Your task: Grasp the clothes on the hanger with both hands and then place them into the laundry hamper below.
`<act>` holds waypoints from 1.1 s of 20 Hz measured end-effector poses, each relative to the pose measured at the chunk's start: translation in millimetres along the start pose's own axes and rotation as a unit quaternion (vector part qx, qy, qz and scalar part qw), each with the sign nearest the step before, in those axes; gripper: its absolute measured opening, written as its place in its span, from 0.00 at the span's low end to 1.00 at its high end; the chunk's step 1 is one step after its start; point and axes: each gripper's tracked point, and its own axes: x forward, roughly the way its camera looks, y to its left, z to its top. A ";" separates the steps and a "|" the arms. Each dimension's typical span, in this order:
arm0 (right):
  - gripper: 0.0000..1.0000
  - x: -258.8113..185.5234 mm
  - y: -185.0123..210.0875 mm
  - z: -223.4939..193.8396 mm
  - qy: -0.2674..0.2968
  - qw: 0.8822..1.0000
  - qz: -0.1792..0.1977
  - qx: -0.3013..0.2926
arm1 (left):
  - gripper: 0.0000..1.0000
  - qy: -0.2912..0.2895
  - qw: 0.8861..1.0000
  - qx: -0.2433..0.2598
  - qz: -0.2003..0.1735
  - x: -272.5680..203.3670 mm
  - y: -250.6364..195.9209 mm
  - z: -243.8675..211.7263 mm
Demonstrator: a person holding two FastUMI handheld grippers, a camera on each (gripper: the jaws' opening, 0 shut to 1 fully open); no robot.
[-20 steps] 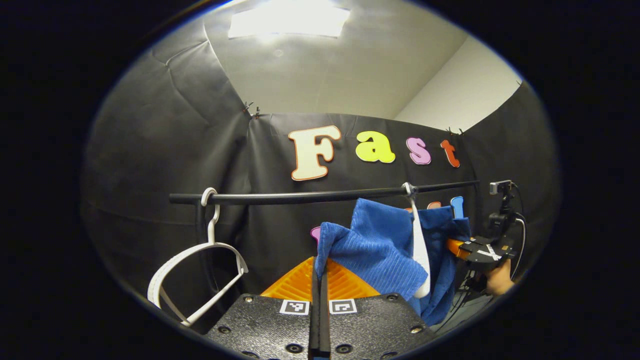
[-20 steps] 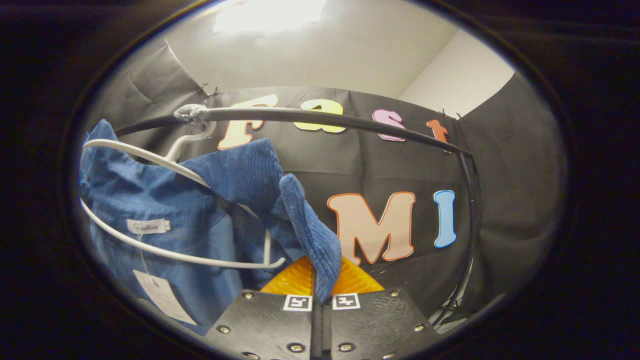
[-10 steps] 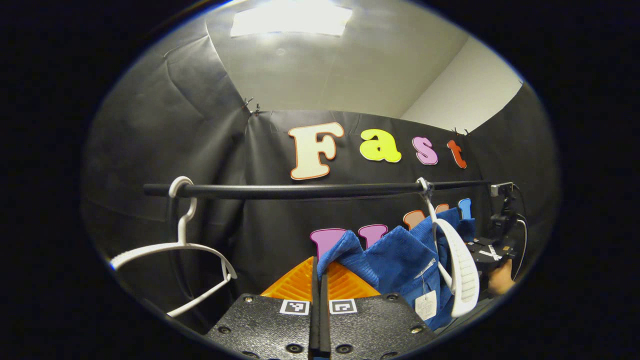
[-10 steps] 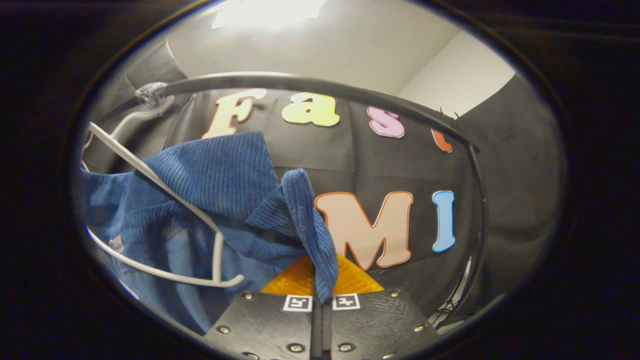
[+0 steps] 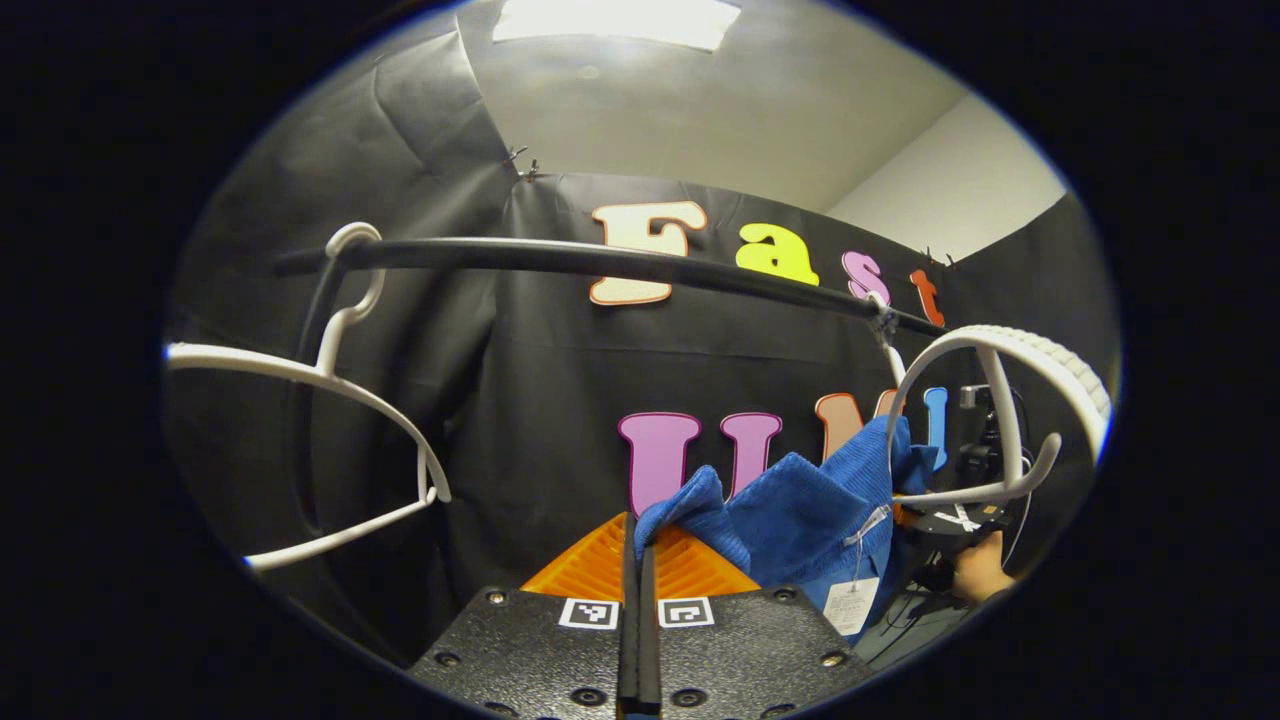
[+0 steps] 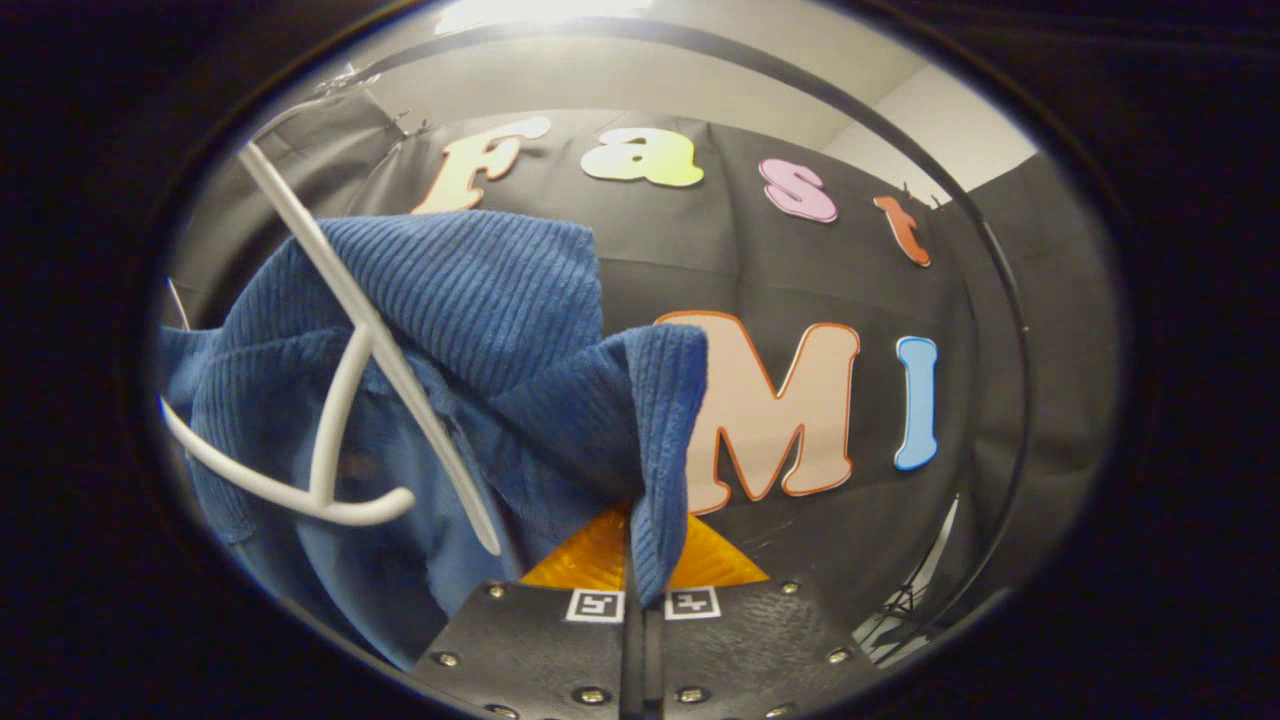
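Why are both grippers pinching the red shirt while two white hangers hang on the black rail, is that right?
Not quite: the shirt is blue, not red, as the right gripper view shows. Both the left gripper and the right gripper do pinch it, with two white hangers on the black rail.

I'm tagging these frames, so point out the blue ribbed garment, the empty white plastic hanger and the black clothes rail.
blue ribbed garment [image 6: 470, 290]: right gripper view, upper fold.
empty white plastic hanger [image 5: 345, 390]: left gripper view, right shoulder arm.
black clothes rail [image 5: 560, 258]: left gripper view, mid-span.
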 end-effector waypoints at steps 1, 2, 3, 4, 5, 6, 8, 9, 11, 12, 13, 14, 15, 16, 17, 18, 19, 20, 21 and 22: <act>0.00 1.4 1.0 -10.1 0.012 1.000 0.000 0.005 | 0.00 0.001 1.000 0.000 0.000 0.4 -0.8 -5.4; 0.00 2.7 -1.0 -22.2 0.024 1.000 -0.005 0.008 | 0.00 0.007 1.000 -0.002 -0.001 1.9 -3.9 -12.1; 0.00 1.5 -1.0 -31.7 0.037 0.999 -0.005 0.012 | 0.00 0.013 1.000 -0.008 -0.001 3.3 -5.1 -20.1; 0.01 -4.3 4.3 -44.5 0.048 0.999 0.003 0.019 | 0.02 0.021 1.000 -0.019 0.003 0.2 -5.4 -27.9; 0.00 -10.9 6.3 -59.3 0.063 0.998 0.007 0.020 | 0.00 0.030 0.999 -0.028 0.000 -8.7 -7.8 -35.0; 0.01 -15.9 5.1 -69.4 0.069 0.997 0.009 0.020 | 0.02 0.038 0.999 -0.031 0.002 -16.9 -9.2 -42.4; 0.01 -32.6 5.8 -79.8 0.076 0.997 0.010 0.023 | 0.00 0.051 0.998 -0.030 0.013 -22.1 -6.0 -57.2; 0.01 -41.9 6.9 -82.4 0.078 0.997 0.013 0.024 | 0.00 0.053 0.998 -0.030 0.016 -23.8 -6.8 -59.8; 0.01 -61.7 7.3 -82.9 0.080 0.997 0.015 0.016 | 0.00 0.057 0.998 -0.034 0.018 -35.2 -8.7 -60.1; 0.01 -71.4 8.9 -81.0 0.080 0.997 0.018 0.012 | 0.00 0.057 0.998 -0.037 0.020 -40.7 -8.4 -59.3; 0.01 -81.2 7.6 -77.5 0.080 0.997 0.018 0.009 | 0.00 0.054 0.998 -0.038 0.022 -45.6 -7.8 -57.0; 0.01 -92.2 5.6 -73.5 0.078 0.997 0.018 0.010 | 0.00 0.052 0.998 -0.038 0.025 -49.7 -6.2 -54.7; 0.01 -102.8 4.7 -67.7 0.075 0.997 0.019 0.015 | 0.00 0.050 0.998 -0.039 0.027 -55.5 -6.4 -51.4; 0.01 -112.3 1.8 -61.8 0.073 0.997 0.018 0.019 | 0.00 0.049 0.998 -0.041 0.027 -63.3 -7.2 -47.8; 0.01 -121.5 -0.2 -54.5 0.071 0.997 0.018 0.021 | 0.00 0.048 0.998 -0.043 0.027 -69.4 -8.3 -43.8; 0.01 -132.3 -2.3 -47.0 0.068 0.997 0.018 0.024 | 0.00 0.047 0.998 -0.045 0.025 -74.0 -10.2 -40.4; 0.01 -140.6 -3.8 -36.7 0.062 0.998 0.019 0.027 | 0.00 0.045 0.998 -0.046 0.023 -77.7 -12.6 -36.1; 0.01 -149.5 -5.6 -26.8 0.058 0.998 0.020 0.029 | 0.00 0.041 0.998 -0.047 0.018 -81.7 -17.2 -30.7; 0.01 -158.8 -7.4 -17.5 0.054 0.998 0.020 0.032 | 0.00 0.039 0.998 -0.044 0.014 -86.7 -22.6 -25.4; 0.01 -170.5 -8.1 -7.2 0.049 0.998 0.018 0.036 | 0.00 0.038 0.998 -0.041 0.013 -91.0 -26.4 -21.2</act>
